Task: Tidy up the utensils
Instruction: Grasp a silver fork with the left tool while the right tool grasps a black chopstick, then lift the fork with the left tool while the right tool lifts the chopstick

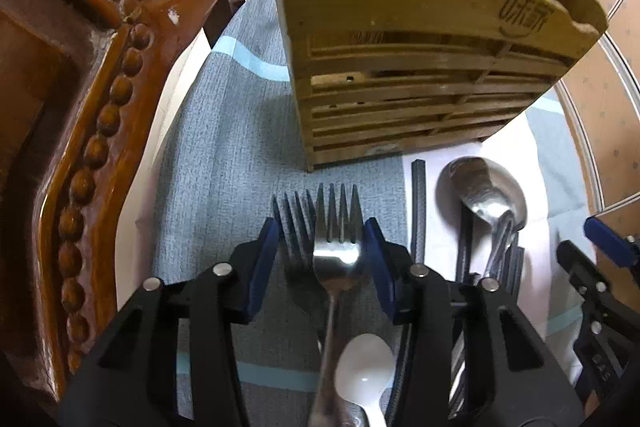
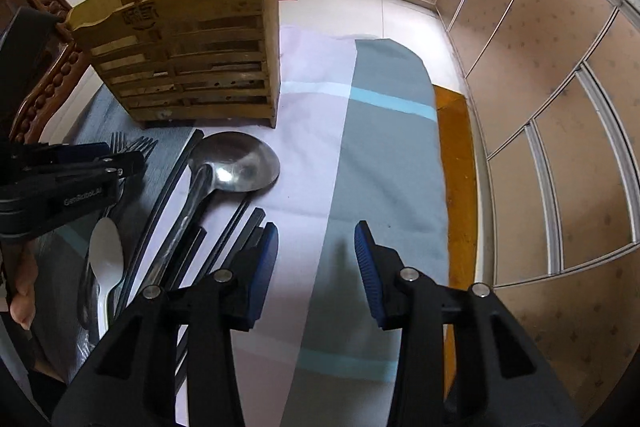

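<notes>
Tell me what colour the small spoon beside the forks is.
White small spoon; left wrist view shows it best.

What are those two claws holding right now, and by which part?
Right gripper: nothing, jaws apart over the cloth. Left gripper: jaws flank the heads of two forks; whether they pinch them cannot be told.
</notes>
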`<state>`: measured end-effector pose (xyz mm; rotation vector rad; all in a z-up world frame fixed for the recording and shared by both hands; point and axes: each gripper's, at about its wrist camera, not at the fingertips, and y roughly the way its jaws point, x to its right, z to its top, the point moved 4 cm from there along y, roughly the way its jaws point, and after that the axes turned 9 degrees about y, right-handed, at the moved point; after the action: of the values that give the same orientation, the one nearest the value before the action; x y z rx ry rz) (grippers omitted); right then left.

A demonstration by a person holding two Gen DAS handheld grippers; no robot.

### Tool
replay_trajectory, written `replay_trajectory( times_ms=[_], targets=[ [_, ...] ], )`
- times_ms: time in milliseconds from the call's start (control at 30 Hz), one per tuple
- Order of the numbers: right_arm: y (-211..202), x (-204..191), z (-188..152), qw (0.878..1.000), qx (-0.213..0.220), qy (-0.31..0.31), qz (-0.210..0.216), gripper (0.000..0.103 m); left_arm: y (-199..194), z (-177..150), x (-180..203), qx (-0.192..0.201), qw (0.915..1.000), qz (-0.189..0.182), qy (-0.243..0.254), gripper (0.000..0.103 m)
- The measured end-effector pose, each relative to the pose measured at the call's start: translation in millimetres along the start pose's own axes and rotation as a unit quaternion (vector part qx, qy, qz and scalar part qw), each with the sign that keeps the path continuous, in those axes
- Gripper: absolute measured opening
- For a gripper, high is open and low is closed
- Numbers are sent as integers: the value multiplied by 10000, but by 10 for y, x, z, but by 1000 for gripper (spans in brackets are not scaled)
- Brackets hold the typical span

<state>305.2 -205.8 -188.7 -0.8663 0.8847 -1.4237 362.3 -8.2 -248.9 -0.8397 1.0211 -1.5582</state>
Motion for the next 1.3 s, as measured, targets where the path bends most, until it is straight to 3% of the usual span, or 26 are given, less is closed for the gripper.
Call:
replay_trajectory(
  times_ms=[67,400,733,833,1000,1033,1067,1100,1300],
  targets=[
    [23,89,7,10000,13,87,6,42,-29,-20,33,50,9995,-281,-110,25],
    [182,214,9,9992,-63,394,29,42,-445,-118,-15,834,9944,-613,-219,25],
    [266,13,40,9946,-570,503,701,42,-1006,-155,-62,1826,9792,-815,-328,25],
    [348,-124,-15,9936,-777,375,735,38,-1098,-173,-92,1918,9771,-874,-292,25],
    [391,-289,-44,9957,-703,77,592,33,-1353,-228,-218,2072,9730,-972,-298,25],
    [382,-325,-58,9962,-668,-6,559,28,-1385,-238,-218,2119,9719,-987,-286,25],
    [387,-358,-61,9959,-670,-64,606,17,-1408,-238,-207,2163,9708,-1001,-273,25],
    [387,-363,-61,9959,-674,-84,600,17,-1388,-252,-166,2179,9705,-1001,-252,25],
    [384,-212,21,9960,-684,-13,567,15,-1238,-289,-118,1771,9782,-1074,-115,25]
  ],
)
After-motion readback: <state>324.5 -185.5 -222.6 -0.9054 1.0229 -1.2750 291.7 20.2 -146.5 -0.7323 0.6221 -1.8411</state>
